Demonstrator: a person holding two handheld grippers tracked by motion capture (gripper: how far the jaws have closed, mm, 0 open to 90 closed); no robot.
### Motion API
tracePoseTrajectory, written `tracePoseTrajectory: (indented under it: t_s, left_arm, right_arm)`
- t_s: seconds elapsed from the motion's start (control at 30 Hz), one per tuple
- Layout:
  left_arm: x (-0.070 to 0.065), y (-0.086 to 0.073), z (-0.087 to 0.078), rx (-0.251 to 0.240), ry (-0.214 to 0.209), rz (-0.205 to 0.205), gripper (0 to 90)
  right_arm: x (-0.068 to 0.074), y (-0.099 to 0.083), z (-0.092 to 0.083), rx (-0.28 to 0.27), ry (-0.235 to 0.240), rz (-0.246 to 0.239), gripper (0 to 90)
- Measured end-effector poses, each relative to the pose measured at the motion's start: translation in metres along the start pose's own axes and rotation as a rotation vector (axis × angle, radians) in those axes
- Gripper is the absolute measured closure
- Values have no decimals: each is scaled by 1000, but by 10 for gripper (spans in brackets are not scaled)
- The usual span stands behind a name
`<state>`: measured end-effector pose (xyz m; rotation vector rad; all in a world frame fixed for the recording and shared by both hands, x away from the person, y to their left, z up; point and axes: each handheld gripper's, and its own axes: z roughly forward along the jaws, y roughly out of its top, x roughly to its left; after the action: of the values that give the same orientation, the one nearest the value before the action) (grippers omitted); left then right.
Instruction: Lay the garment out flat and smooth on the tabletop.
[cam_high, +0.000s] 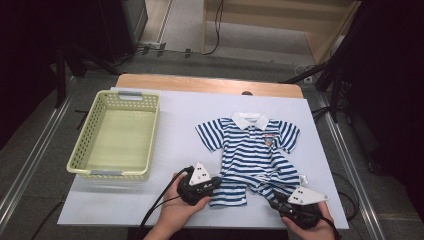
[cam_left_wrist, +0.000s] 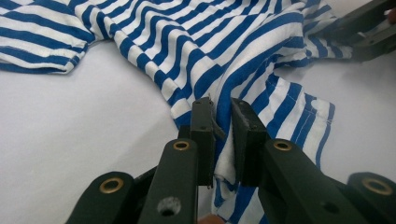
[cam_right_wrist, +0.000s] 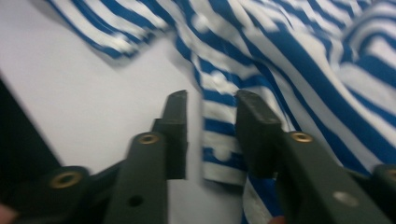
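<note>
A small blue-and-white striped polo shirt (cam_high: 255, 150) with a white collar lies face up on the white table cover (cam_high: 175, 130). My left gripper (cam_high: 216, 184) is at the shirt's lower left hem. In the left gripper view this gripper (cam_left_wrist: 223, 105) is shut on a bunched fold of the striped cloth (cam_left_wrist: 224, 42). My right gripper (cam_high: 275, 200) is at the lower right hem. In the right gripper view its jaws (cam_right_wrist: 211, 98) stand apart, with the hem of the shirt (cam_right_wrist: 289, 51) lying between them and a gap beside the left pad. The other gripper (cam_left_wrist: 364, 32) shows at the top right of the left gripper view.
An empty pale green plastic basket (cam_high: 152, 135) stands on the left side of the cover. The wooden table edge (cam_high: 210, 84) runs along the back. The cover's front edge lies just below both hands. Dark stands and cables surround the table.
</note>
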<state>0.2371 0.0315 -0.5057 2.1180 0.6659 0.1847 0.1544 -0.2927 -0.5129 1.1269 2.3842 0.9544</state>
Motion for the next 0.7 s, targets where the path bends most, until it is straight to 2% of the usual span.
tracePoseTrajectory:
  t_s: [0.03,0.1,0.17,0.23,0.4,0.53,0.63,0.67,0.7]
  left_arm:
    - [0,0,0,-1,-2,-2,816]
    - [0,0,0,-1,-2,-2,816]
    - [0,0,0,0,-6,-3,823]
    - [-2,0,0,1,-14,0,830]
    - [-11,1,-4,6,-42,11,838]
    - [-25,-1,-12,18,-78,43,840]
    - [-32,-2,-19,24,-116,48,836]
    - [-33,-2,-20,16,-131,44,805]
    - [-33,-1,-22,3,-125,46,751]
  right_arm:
    - [-2,-2,3,23,-2,6,593]
    - [-2,-4,4,19,-2,4,622]
    - [0,-3,3,29,-16,-4,739]
    - [1,-2,3,36,-14,-8,776]
    - [14,-5,-4,25,74,11,789]
    - [33,-11,-18,11,104,-8,795]
    - [44,-14,-27,-1,140,-27,798]
    - [46,-15,-30,-3,146,-33,785]
    - [46,-15,-33,-17,140,-38,750]
